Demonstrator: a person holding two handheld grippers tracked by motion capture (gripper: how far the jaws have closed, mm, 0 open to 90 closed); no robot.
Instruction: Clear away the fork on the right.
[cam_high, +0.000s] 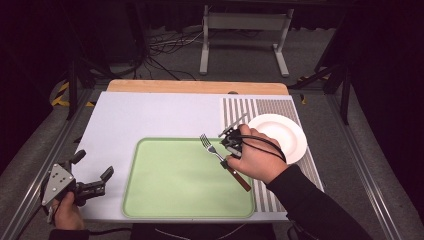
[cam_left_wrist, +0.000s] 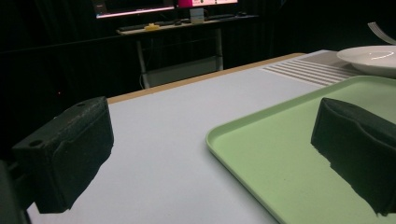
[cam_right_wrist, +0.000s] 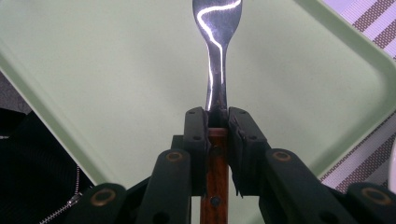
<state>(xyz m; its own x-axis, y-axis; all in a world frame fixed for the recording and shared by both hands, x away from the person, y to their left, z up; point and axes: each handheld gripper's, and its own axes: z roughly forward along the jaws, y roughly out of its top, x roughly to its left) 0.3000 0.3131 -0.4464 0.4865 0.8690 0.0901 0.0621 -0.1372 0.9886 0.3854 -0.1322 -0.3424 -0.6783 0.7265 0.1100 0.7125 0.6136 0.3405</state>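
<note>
The fork (cam_high: 220, 156) had a polished metal head and neck and a dark wooden handle with a rivet, so it was judged to be light and fully stiff, not fragile, but smooth and slippery on the steel part. The right gripper (cam_high: 226, 159) was clenched on it where the metal neck met the wood, both black pads pressing from the two sides, and the fork (cam_right_wrist: 218, 56) ran straight out in front of the jaws with its tines pointing away. This place of hold seemed sensible, because the wood gives more friction than the steel; however, the long handle stuck out behind the gripper, so the fork could probably swing in the pads if it touched something. Directly below the gripper was the green tray (cam_high: 165, 200), and the fork appeared to be held a little above its surface, although the pictures did not show clearly if the tines touched it. Just behind the gripper, on the striped mat (cam_high: 280, 112), stood the white plate (cam_high: 285, 135). Well apart, beyond the far edge of the tray, the left gripper (cam_high: 92, 169) rested over the white tabletop (cam_high: 150, 115), its jaws released and wide, with nothing between them.
</note>
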